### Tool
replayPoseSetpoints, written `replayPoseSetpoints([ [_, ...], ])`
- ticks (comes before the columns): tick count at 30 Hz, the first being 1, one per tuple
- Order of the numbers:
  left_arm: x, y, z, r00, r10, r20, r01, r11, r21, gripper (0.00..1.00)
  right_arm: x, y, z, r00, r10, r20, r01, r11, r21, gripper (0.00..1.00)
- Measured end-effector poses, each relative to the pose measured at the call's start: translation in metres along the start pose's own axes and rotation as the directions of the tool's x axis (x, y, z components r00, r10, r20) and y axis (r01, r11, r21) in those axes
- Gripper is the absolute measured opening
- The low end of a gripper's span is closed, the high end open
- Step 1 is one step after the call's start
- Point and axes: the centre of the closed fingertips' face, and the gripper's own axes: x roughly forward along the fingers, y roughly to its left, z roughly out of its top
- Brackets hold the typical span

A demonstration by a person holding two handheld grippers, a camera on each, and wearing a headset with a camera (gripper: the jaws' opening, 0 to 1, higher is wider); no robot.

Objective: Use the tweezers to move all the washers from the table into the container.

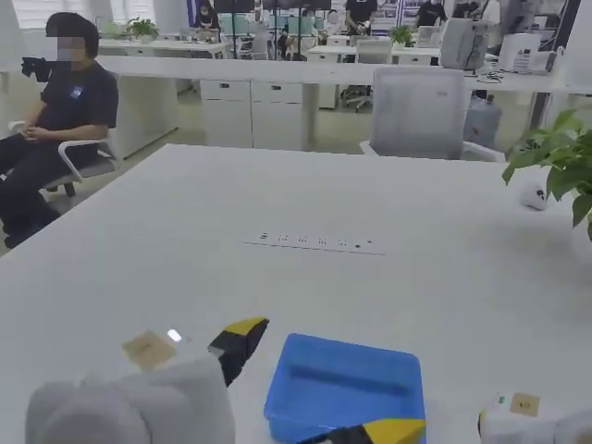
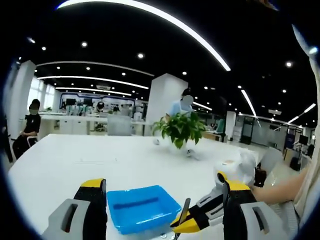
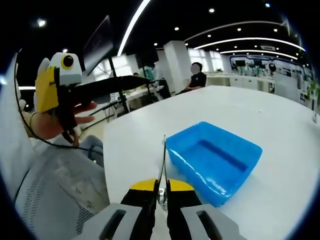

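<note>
1. Blue plastic is what the container (image 3: pixel 215 157) is made of. It sits on the white desk (image 3: pixel 280 120), just in front of my right gripper (image 3: pixel 160 189) and a bit to its right.
2. My right gripper is squeezed shut on the tweezers (image 3: pixel 163 160). They stick straight out in front, thin tips first, and the tips hang over the desk near the container's corner.
3. My left gripper (image 2: pixel 162 185) is wide open and holds nothing. It is up off the desk on the other side of the container.
4. The washers are too small for me to make out, so I cannot say just where they lie. The container looks empty to me, so I think the job is only starting.
5. To do this step well, I should find one washer first, then tip the tweezers down slowly until the tips touch the desk beside it.
6. I should keep my hold firm so the tweezers do not twist.
7. I should take one washer at a time and pinch it by its edge.
8. I should lift it over the blue wall and let go low inside, so it does not bounce out.
9. My left gripper should stay out of the way.
</note>
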Motion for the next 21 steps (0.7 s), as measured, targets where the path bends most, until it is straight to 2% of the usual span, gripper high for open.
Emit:
replayPoseSetpoints([
  [4, -0.014, 0.004, -0.014, 0.9994, 0.023, -0.027, -0.023, 1.0, 0.013, 0.99, 0.001, -0.002, 0.0, 1.0, -0.004, -0.002, 0.004, 1.0, 0.001, 0.03],
  [5, -0.018, 0.008, -0.018, 0.998, 0.041, -0.048, -0.041, 0.999, 0.014, 0.99, 0.001, -0.001, 0.0, 1.0, -0.004, -0.003, 0.004, 1.0, 0.0, 0.03],
  [6, -0.019, 0.011, -0.017, 0.9977, 0.048, -0.048, -0.048, 0.999, 0.01, 0.99, 0.001, -0.001, 0.0, 1.0, -0.003, -0.003, 0.003, 1.0, 0.0, 0.03],
  [8, -0.023, 0.017, -0.007, 0.9975, 0.071, 0.0, -0.071, 0.997, -0.001, 0.99, 0.002, 0.0, -0.001, 1.0, -0.001, -0.007, 0.001, 1.0, -0.002, 0.03],
  [10, -0.026, 0.015, -0.008, 0.9978, 0.066, -0.003, -0.066, 0.998, 0.016, 0.99, 0.002, 0.001, -0.002, 1.0, 0.0, -0.009, 0.0, 1.0, -0.003, 0.03],
  [12, -0.03, 0.011, -0.017, 0.9975, 0.059, -0.04, -0.057, 0.997, 0.042, 0.99, 0.002, 0.001, -0.002, 0.9999, 0.001, -0.011, -0.001, 1.0, -0.005, 0.03],
  [13, -0.033, 0.005, -0.027, 0.9963, 0.042, -0.075, -0.038, 0.998, 0.052, 0.99, 0.002, 0.002, -0.002, 0.9999, 0.001, -0.011, -0.001, 1.0, -0.006, 0.03],
  [15, -0.041, -0.003, -0.04, 0.9933, 0.019, -0.114, -0.016, 0.999, 0.031, 0.99, 0.003, 0.002, -0.001, 1.0, 0.001, -0.01, -0.001, 1.0, -0.006, 0.03],
  [16, -0.042, -0.004, -0.039, 0.993, 0.014, -0.117, -0.011, 1.0, 0.027, 0.99, 0.002, 0.002, -0.001, 1.0, 0.0, -0.009, 0.0, 1.0, -0.005, 0.03],
  [17, -0.043, -0.006, -0.032, 0.9956, 0.011, -0.093, -0.007, 0.999, 0.043, 0.99, 0.002, 0.001, -0.001, 1.0, -0.001, -0.008, 0.001, 1.0, -0.003, 0.03],
  [18, -0.042, -0.009, -0.021, 0.9995, -0.004, -0.033, 0.007, 0.997, 0.08, 0.99, 0.002, 0.001, -0.001, 1.0, -0.001, -0.008, 0.001, 1.0, -0.002, 0.03],
  [19, -0.042, -0.015, -0.013, 0.9993, -0.035, 0.013, 0.033, 0.994, 0.102, 0.99, 0.002, 0.001, -0.001, 1.0, -0.003, -0.007, 0.003, 1.0, -0.001, 0.03],
  [20, -0.043, -0.016, -0.013, 0.9991, -0.039, 0.018, 0.037, 0.994, 0.102, 0.99, 0.002, 0.001, -0.001, 1.0, -0.003, -0.006, 0.003, 1.0, -0.001, 0.03],
  [21, -0.045, -0.015, -0.016, 0.9996, -0.029, -0.001, 0.029, 0.995, 0.098, 0.99, 0.002, 0.001, -0.001, 1.0, -0.003, -0.005, 0.003, 1.0, 0.001, 0.03],
])
